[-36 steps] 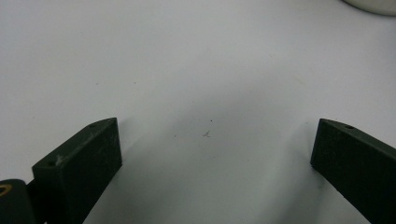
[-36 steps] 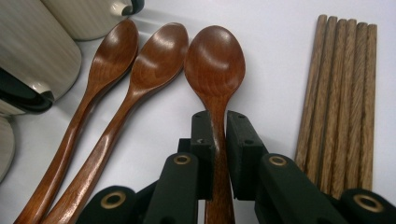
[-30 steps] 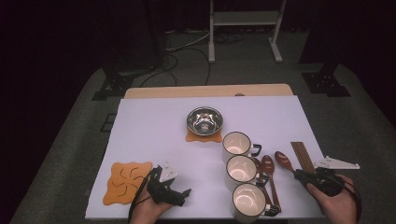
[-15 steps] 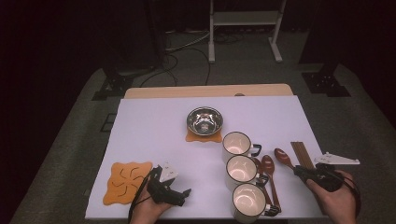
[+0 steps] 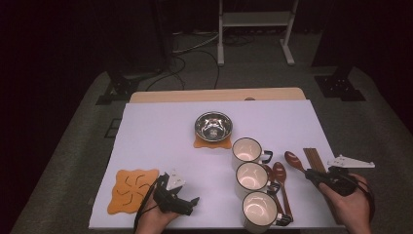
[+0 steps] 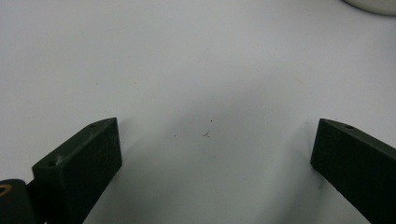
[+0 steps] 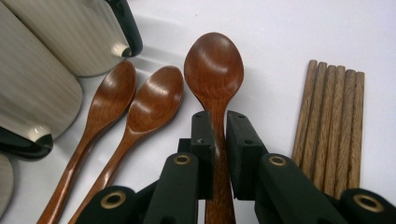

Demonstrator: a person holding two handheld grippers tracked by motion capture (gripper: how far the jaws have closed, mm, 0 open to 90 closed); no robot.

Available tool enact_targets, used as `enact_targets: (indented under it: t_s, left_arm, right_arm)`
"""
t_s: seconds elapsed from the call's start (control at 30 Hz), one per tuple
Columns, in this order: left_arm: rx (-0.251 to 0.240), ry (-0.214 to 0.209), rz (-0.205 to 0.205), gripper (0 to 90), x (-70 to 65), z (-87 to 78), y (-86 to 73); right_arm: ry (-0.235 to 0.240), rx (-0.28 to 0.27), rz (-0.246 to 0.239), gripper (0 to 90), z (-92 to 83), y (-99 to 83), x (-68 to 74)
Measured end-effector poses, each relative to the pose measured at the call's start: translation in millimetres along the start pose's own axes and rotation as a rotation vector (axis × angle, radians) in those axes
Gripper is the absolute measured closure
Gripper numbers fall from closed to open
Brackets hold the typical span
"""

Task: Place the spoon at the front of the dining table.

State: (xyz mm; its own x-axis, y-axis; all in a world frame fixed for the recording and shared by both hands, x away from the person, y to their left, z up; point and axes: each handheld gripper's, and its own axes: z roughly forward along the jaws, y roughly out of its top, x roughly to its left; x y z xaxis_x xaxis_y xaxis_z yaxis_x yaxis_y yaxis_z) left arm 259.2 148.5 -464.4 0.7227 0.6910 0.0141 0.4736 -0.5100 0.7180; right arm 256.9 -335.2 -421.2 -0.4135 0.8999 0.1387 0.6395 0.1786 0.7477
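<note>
Lifted slightly, right claw point(image 7: 217, 135) grips wooden spoon point(image 7: 214, 70) (mugs point(image 5: 252, 175) empty).

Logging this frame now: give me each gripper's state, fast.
Left gripper: open, nothing between the jaws, over the bare white table.
Right gripper: shut on a wooden spoon.

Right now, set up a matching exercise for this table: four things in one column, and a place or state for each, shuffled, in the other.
Things:
1. steel bowl
2. wooden spoon
3. chopsticks
4. left gripper

Places or states:
A. lying in a bundle beside the spoons
B. open over bare white tabletop
C. standing on a small orange mat
D. clamped by its handle in the right gripper

Pairs: 1-C, 2-D, 3-A, 4-B
</note>
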Motion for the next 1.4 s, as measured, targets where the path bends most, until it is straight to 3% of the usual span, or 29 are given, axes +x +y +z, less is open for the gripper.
enact_targets:
  t_s: [1.4]
  left_arm:
    - [0.000, 0.001, 0.001, 0.7, 0.0, 0.0, 0.0]
  right_arm:
    - [0.023, -0.025, -0.050, 80.8, 12.9, 34.3, -8.0]
